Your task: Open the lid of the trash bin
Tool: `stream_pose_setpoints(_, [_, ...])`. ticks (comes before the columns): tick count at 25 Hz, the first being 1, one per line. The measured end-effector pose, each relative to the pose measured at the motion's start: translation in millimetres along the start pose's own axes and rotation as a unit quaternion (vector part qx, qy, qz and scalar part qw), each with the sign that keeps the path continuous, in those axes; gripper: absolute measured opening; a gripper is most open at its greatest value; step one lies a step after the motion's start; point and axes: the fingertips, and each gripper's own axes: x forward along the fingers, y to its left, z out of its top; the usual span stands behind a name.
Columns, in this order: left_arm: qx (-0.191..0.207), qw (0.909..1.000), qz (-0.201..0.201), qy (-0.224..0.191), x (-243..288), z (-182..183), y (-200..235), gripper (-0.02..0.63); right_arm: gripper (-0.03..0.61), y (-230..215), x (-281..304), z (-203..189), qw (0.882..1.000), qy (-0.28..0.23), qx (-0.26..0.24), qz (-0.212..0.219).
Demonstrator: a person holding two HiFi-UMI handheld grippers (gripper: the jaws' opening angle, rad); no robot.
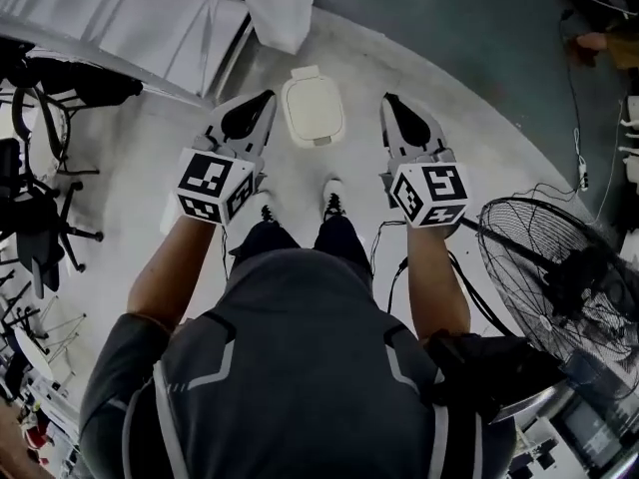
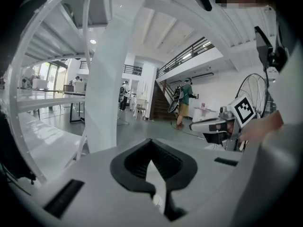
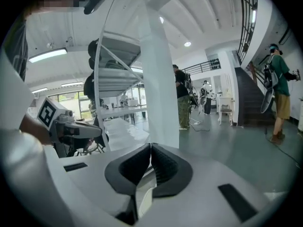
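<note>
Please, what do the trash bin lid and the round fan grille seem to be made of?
The trash bin lid looks like cream plastic, smooth and matte: moulded rounded corners, even surface. The fan grille seems dark metal wire: thin spokes and rings; painted or coated, I cannot tell.

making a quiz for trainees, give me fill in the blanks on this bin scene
The small cream plastic trash bin has its lid ____.
The left tongs and right tongs each have jaws ____.
Seen from the head view, the bin sits ____ the two tongs.
Missing: closed; shut; between.
</note>
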Motion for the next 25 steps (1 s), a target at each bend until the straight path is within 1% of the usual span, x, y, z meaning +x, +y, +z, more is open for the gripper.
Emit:
stream_pose_setpoints(4, [-0.014, 0.9991, 0.024, 0.034, 18.8, -33.5, 3.3, 0.008, 0.028, -7.2, 23.7, -49.1, 0.999, 0.045, -0.002, 0.021])
stream_pose_setpoints(7, [-0.027, 0.9976, 0.036, 0.052, 34.9, -61.2, 5.6, 0.008, 0.028, -14.3, 39.5, -88.0, 0.997, 0.075, 0.012, 0.032])
stream_pose_setpoints(9, [-0.035, 0.9972, 0.036, 0.055, 43.4, -76.1, 4.8, 0.008, 0.028, -19.4, 47.9, -110.7, 0.995, 0.091, 0.021, 0.035])
stream_pose_setpoints(11, [-0.038, 0.9965, 0.034, 0.066, 51.8, -95.1, 2.2, 0.008, 0.028, -23.9, 55.2, -132.3, 0.994, 0.104, 0.019, 0.036])
stream_pose_setpoints(13, [-0.027, 0.9961, 0.042, 0.073, 61.0, -116.8, 0.6, 0.008, 0.028, -26.5, 62.3, -153.1, 0.993, 0.114, 0.012, 0.04])
stream_pose_setpoints(15, [0.006, 0.9958, 0.049, 0.077, 71.8, -140.6, -3.6, 0.008, 0.028, -28.8, 69.3, -174.1, 0.991, 0.123, 0.001, 0.044])
stream_pose_setpoints(16, [0.022, 0.995, 0.047, 0.085, 78.5, -154.6, -7.2, 0.008, 0.028, -30.4, 73.7, -185.3, 0.991, 0.129, -0.005, 0.045])
stream_pose_setpoints(17, [0.03, 0.9942, 0.041, 0.095, 85.7, -169.8, -10.6, 0.008, 0.028, -31.8, 78.9, -197.1, 0.99, 0.137, -0.009, 0.046])
stream_pose_setpoints(18, [0.029, 0.9933, 0.035, 0.106, 92.4, -185.4, -12.8, 0.008, 0.028, -32.7, 84.6, -209.3, 0.988, 0.145, -0.011, 0.047])
stream_pose_setpoints(21, [0.001, 0.9905, 0.033, 0.133, 107.9, -230.8, -12.5, 0.008, 0.028, -32.1, 99.6, -245.3, 0.985, 0.164, -0.008, 0.054])
stream_pose_setpoints(25, [-0.013, 0.9851, 0.037, 0.167, 120.7, -289.2, -12.4, 0.008, 0.028, -30.8, 111.4, -290.7, 0.981, 0.184, -0.01, 0.057])
